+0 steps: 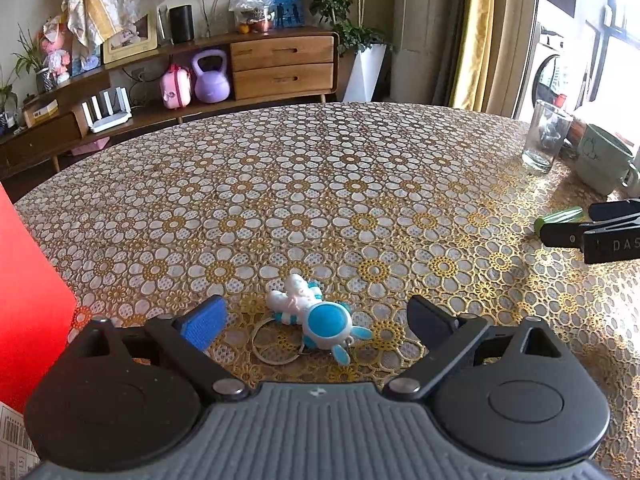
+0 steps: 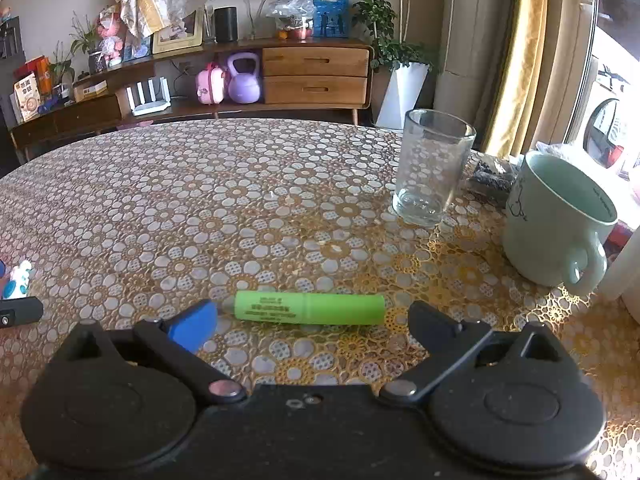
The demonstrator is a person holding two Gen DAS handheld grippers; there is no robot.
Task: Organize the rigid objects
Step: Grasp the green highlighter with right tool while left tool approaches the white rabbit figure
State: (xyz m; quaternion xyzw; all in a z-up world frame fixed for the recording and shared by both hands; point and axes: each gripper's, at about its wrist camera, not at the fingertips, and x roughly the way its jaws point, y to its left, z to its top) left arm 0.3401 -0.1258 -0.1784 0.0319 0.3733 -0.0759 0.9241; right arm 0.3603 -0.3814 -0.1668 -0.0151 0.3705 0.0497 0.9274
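Both tongs spread wide over the flower tablecloth [image 1: 320, 184], nothing clamped.

Left gripper [image 1: 320, 322] straddles the little blue-white astronaut keychain [image 1: 316, 316], pads off it, its ring partly tucked under the toy. Right gripper [image 2: 314, 320] sits apart around the green marker [image 2: 310, 309], lying crosswise, label too small to read. Glass [image 2: 430, 176] and mint mug [image 2: 556, 220] stand beyond; stuff behind them is a blur.
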